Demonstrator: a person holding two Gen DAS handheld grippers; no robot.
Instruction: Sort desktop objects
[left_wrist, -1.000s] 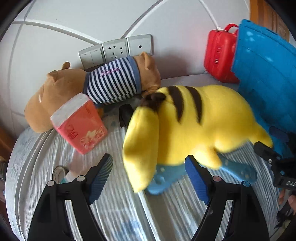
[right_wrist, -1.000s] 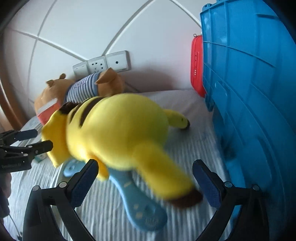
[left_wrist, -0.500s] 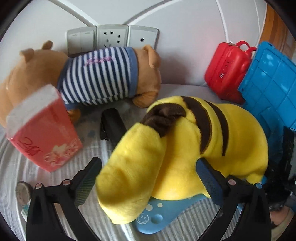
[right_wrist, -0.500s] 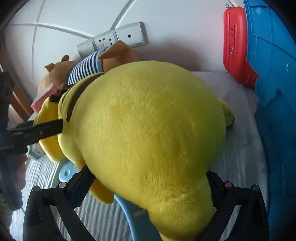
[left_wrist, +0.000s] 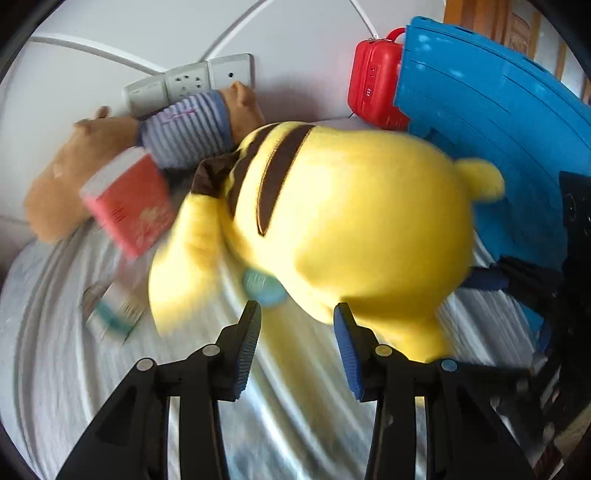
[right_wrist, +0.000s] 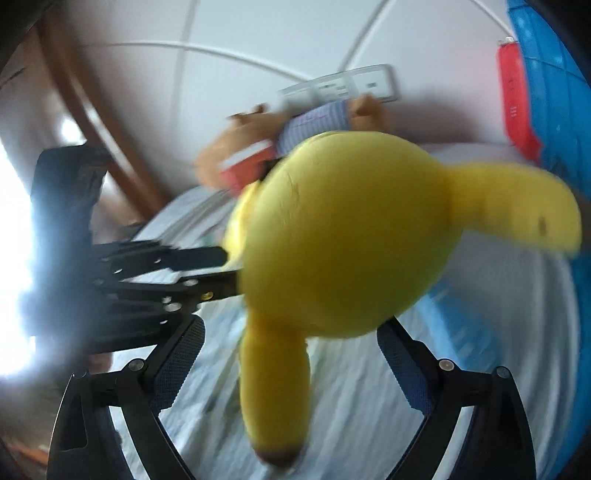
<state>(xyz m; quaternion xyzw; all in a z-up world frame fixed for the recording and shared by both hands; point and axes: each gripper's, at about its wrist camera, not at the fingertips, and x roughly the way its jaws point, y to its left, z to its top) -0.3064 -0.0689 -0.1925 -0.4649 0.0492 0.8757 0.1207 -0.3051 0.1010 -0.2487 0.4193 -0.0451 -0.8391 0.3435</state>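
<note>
- Left tool (left_wrist: 297, 341): pads partly apart w/ a clear gap, nothing between them. Tips sit just below the yellow plush (left_wrist: 354, 221), right pad at its lower edge; contact can't be told (blur).
- Right tool (right_wrist: 290, 363): fingers spread wide, plush (right_wrist: 343, 236) body bulging betw. them, one limb hanging down through the gap. Can't tell if pads press it.
- In right wrist view the left tool (right_wrist: 207, 269) reaches in from the left, level, tips at the plush's side.
- Plush: over the striped white surface (left_wrist: 74, 369), left of the blue crate (left_wrist: 498, 129).
- Behind it: brown bear in striped shirt (left_wrist: 184, 129), red tissue pack (left_wrist: 129, 199) leaning on it, red case (left_wrist: 373, 81) by the crate, wall sockets (left_wrist: 192, 81).
- Light-blue item (left_wrist: 264, 288) peeks from under the plush.
</note>
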